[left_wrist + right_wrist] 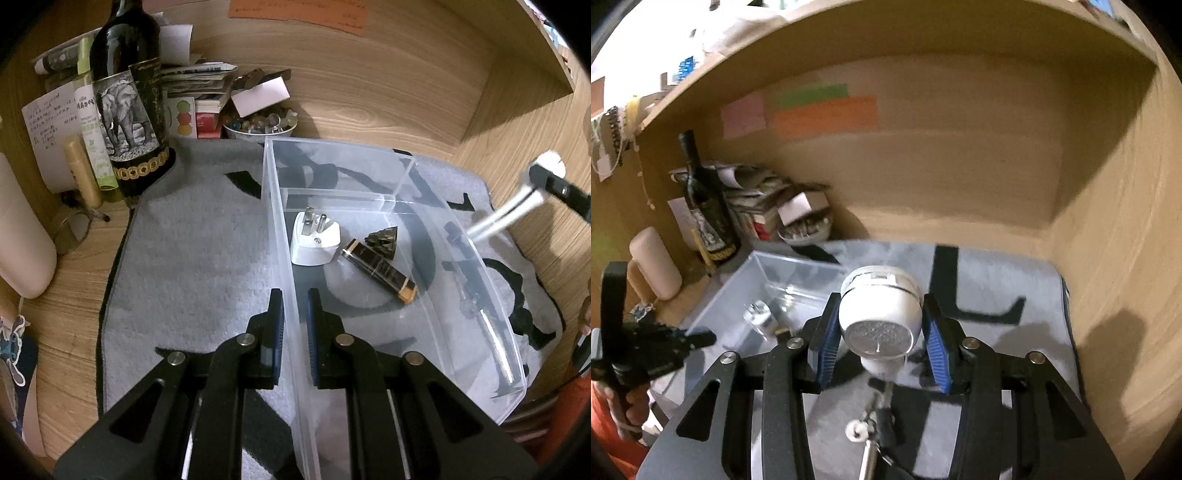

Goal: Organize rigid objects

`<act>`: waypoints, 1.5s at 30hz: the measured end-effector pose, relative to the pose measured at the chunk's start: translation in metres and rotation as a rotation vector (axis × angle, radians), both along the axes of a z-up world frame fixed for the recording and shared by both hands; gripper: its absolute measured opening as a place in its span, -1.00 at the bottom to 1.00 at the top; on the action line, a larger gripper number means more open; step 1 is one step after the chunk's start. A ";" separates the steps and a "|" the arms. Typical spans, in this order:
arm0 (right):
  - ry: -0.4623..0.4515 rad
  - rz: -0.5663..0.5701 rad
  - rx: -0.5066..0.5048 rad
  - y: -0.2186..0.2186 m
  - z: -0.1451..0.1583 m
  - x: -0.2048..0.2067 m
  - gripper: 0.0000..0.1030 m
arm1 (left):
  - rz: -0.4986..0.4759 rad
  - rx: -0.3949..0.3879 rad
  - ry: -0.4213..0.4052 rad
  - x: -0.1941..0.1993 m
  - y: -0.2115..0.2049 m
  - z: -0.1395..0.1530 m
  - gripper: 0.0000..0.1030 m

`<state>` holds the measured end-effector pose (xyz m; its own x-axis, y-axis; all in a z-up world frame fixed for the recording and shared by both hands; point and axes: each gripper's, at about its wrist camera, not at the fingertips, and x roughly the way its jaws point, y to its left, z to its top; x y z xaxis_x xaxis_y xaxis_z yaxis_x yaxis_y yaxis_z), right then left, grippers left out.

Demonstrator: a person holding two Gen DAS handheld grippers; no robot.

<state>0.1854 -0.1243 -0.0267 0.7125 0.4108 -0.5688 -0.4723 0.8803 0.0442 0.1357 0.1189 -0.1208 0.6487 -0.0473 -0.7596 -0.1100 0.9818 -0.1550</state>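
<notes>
A clear plastic bin stands on a grey mat. Inside lie a white plug adapter, a dark gold-trimmed lighter-like stick and a small dark cone. My left gripper is shut on the bin's left wall, one finger on each side. My right gripper is shut on a white round-headed lamp with a metal stem, held above the mat to the right of the bin. The lamp also shows in the left wrist view, blurred.
A wine bottle with an elephant label, tubes, papers and a bowl of beads crowd the back left corner. Wooden walls enclose the desk. A pink cylinder stands at the left.
</notes>
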 end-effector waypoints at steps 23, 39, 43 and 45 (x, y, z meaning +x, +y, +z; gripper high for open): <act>0.083 0.284 -0.030 0.104 -0.030 -0.029 -0.25 | -0.017 -0.018 -0.011 -0.004 0.002 -0.002 -0.78; 0.269 0.315 -0.189 0.117 -0.077 -0.028 -0.24 | -0.016 -0.030 -0.013 -0.004 0.003 -0.002 -0.78; 0.282 0.314 -0.187 0.116 -0.080 -0.028 -0.24 | -0.017 -0.026 -0.013 -0.005 0.003 -0.002 -0.78; 0.281 0.315 -0.175 0.114 -0.078 -0.029 -0.24 | -0.018 -0.017 -0.014 -0.005 0.002 -0.002 -0.78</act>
<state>0.1568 -0.0107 -0.1043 0.3766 0.4630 -0.8024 -0.7091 0.7014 0.0719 0.1308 0.1213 -0.1224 0.6584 -0.0718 -0.7493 -0.0901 0.9808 -0.1732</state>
